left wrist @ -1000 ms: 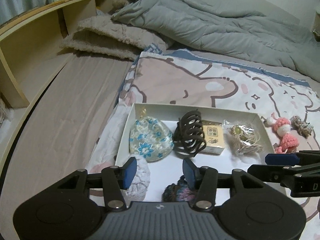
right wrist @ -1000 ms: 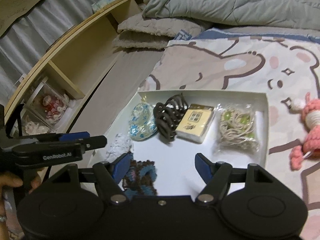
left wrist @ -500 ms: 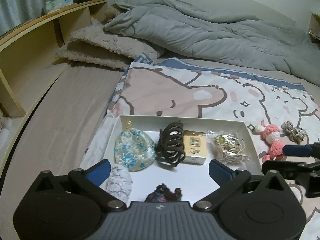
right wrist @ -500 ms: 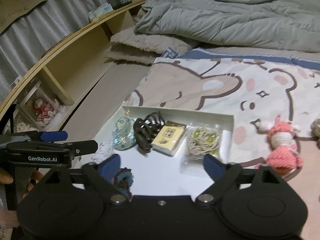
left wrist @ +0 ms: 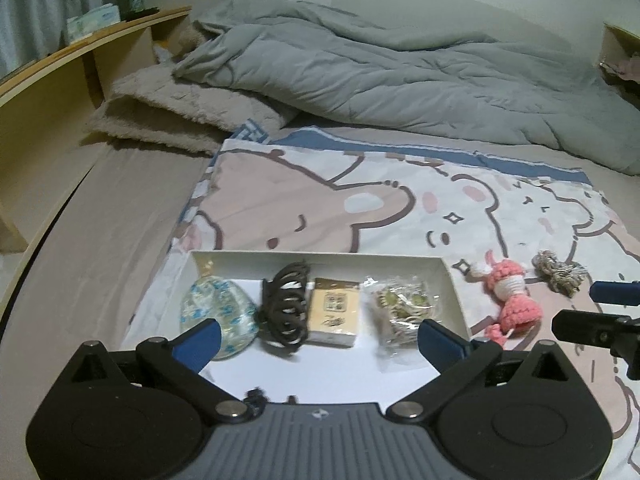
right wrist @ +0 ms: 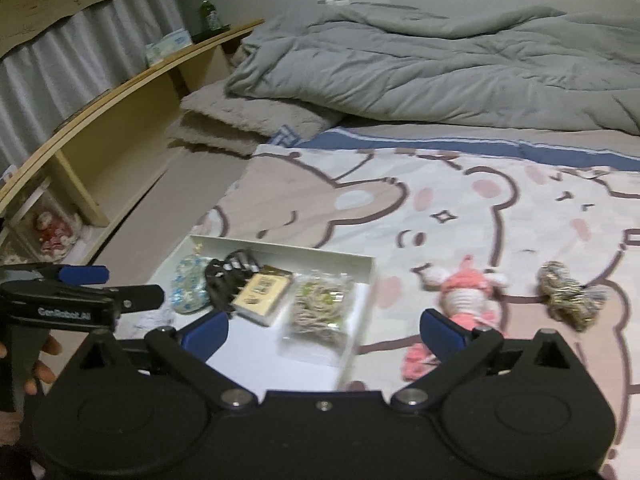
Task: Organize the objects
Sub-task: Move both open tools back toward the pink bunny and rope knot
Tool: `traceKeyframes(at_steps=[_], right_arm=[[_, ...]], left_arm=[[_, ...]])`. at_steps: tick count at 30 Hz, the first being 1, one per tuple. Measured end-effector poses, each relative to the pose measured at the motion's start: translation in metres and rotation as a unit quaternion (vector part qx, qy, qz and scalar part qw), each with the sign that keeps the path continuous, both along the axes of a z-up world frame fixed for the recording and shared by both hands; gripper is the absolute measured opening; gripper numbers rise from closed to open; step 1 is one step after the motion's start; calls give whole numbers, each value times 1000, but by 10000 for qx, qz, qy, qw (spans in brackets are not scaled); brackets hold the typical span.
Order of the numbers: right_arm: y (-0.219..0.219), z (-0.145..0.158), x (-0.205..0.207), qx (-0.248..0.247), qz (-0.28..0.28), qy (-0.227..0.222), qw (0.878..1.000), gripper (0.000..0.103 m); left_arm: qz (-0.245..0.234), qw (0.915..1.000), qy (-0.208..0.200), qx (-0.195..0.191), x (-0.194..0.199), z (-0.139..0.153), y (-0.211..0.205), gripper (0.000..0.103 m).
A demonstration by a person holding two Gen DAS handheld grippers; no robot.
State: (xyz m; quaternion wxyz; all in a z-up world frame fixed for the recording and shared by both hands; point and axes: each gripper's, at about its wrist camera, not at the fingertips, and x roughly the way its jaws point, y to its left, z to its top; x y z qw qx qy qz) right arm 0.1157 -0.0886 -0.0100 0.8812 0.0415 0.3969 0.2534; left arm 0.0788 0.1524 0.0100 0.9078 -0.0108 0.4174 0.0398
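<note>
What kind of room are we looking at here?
Most likely a bedroom: a rumpled grey duvet lies across a bed, a cartoon-bear blanket is spread over it, and a wooden headboard shelf runs alongside.

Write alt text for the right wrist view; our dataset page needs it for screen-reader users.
The open right tool hovers over a white tray on a cartoon bedspread, holding a floral pouch, hair claw and small box. A pink crochet doll lies outside it.

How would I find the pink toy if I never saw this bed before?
Look on the cartoon bear blanket, just right of the white tray. The pink crocheted doll lies flat there, outside the tray. It is the only pink thing; the bundle of beige twine to its right is dull.
</note>
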Motion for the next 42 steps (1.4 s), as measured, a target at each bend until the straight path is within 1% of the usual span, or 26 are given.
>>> traceKeyframes(at_steps=[7, 12, 22, 30, 34, 42], right_arm=[[-37, -2, 4, -214, -275, -58, 9994, 103], [-61, 0, 4, -423, -441, -222, 9979, 103], [-102, 2, 7, -490, -751, -317, 9955, 103], [-129, -3, 12, -644, -942, -400, 9927, 103], [-140, -4, 16, -647, -1040, -440, 9915, 103], [-159, -11, 25, -652, -1107, -534, 9903, 103]], left_arm=[[-158, 9999, -15, -46, 8, 0, -30, 103], [-307, 9995, -6, -25, 15, -1, -50, 103], [-617, 9981, 33, 40, 26, -6, -95, 103], [-715, 9973, 25, -173, 33, -8, -119, 103], [-755, 9969, -14, -231, 39, -10, -130, 103], [-823, 9961, 34, -315, 51, -23, -152, 103]])
